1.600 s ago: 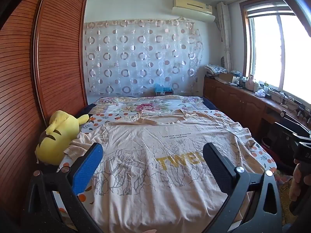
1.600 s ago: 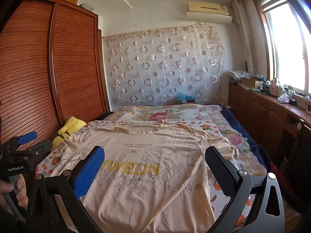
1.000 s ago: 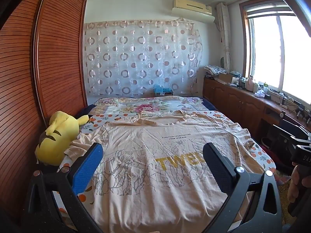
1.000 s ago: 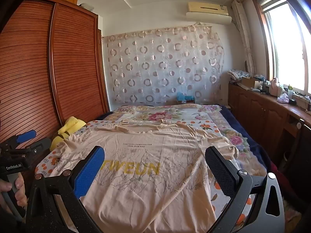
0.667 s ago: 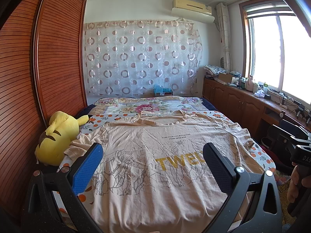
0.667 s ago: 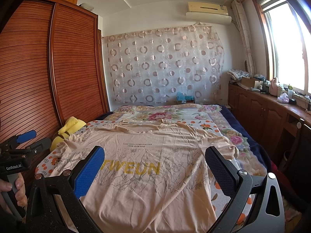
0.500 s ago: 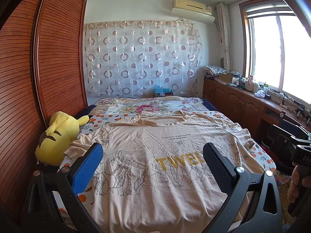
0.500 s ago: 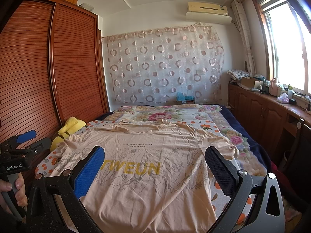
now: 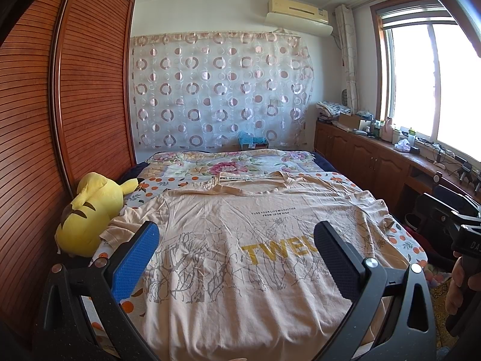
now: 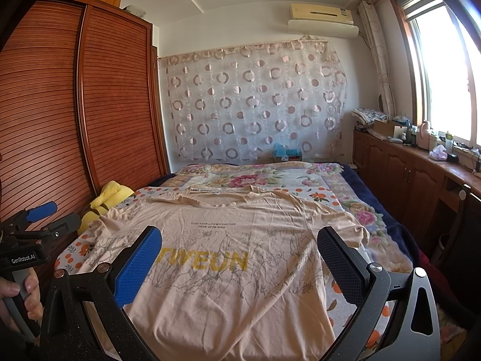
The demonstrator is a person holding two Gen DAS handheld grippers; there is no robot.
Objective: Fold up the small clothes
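Almost nothing is changing: both tools are still hovering released over the near hem of the T-shirt, lying spread flat on the bed beside the yellow plush, so folding is yet to start

Left tool, right tool

Creased matt cloth T-shirt, plush yellow toy, glossy slatted wood wardrobe.

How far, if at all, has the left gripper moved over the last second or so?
No. The left gripper frames the T-shirt and the yellow plush toy just as before.
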